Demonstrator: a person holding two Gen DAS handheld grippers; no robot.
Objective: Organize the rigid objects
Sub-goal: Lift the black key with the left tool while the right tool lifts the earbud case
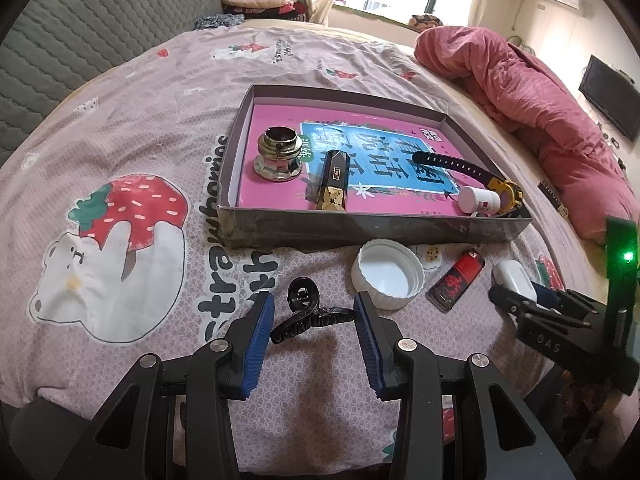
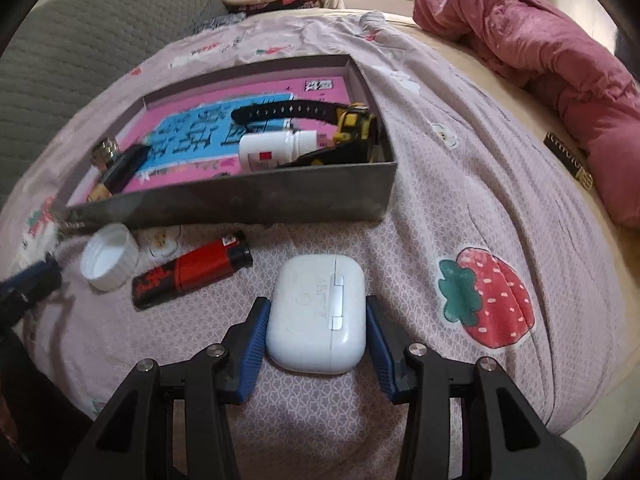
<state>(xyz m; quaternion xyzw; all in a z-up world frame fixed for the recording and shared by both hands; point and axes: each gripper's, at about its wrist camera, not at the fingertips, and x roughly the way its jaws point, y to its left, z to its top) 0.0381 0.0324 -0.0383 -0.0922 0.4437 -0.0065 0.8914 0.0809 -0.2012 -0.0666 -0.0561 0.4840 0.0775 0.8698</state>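
Pink strawberry-print bedding (image 1: 132, 128) serves as the sorting ground, where a shallow grey box (image 1: 360, 232) already holds a brass knob (image 1: 279, 153), a dark faceted case (image 1: 333, 180), a white bottle (image 1: 479, 200) and a yellow-faced watch (image 1: 505, 192), apparently gathered there to keep hard odds and ends together. The right claw (image 2: 316, 320) straddles a white earbud case (image 2: 318, 312) lying just short of the box, pads at its sides, though real pressure cannot be told. The left claw (image 1: 314, 316) stands part-open around a black hair clip (image 1: 308, 312), not touching it, beside a white cap (image 1: 387, 274) and a red lighter (image 1: 456, 280).

Each tool (image 1: 314, 312) is black with ribbed blue pads (image 2: 256, 332) and silver screws.
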